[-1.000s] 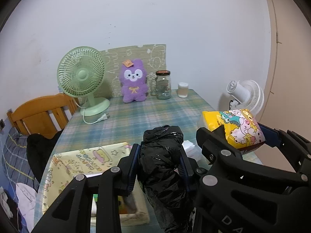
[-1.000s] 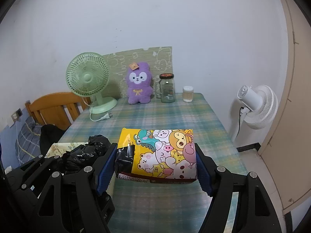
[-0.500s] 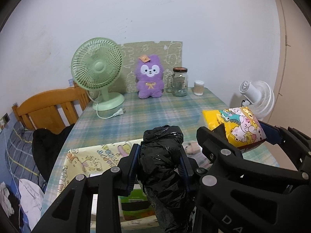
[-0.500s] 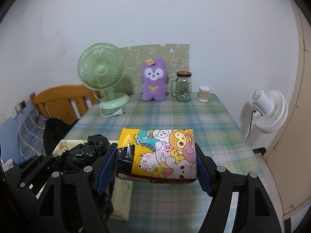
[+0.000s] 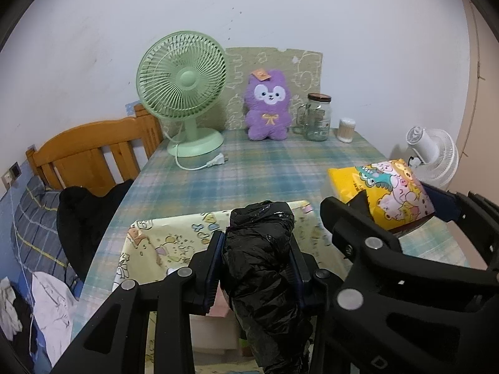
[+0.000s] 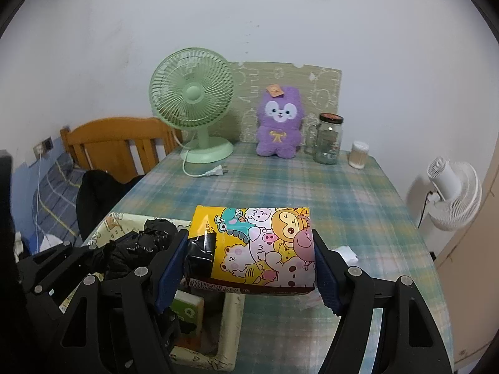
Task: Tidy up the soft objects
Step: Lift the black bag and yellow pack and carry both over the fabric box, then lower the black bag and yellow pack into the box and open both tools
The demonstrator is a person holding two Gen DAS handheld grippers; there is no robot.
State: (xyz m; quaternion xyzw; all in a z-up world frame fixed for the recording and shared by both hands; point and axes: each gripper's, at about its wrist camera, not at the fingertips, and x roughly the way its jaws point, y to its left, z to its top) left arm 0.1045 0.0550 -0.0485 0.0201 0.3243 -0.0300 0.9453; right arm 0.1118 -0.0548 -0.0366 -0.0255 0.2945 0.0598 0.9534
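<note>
My left gripper is shut on a crumpled black plastic bag, held above a cream fabric storage box with cartoon print. My right gripper is shut on a yellow tissue pack with cartoon animals, held beside the box's right rim. The pack also shows in the left wrist view, the bag in the right wrist view. A purple plush toy sits at the table's far end.
A green desk fan with a loose plug, a glass jar and a small white container stand at the back of the plaid table. A wooden chair is left, a white floor fan right.
Both grippers have swung left with their loads; the fan, plush and box have shifted right in the views. More of the box shows under the bag. Grips are unchanged.
</note>
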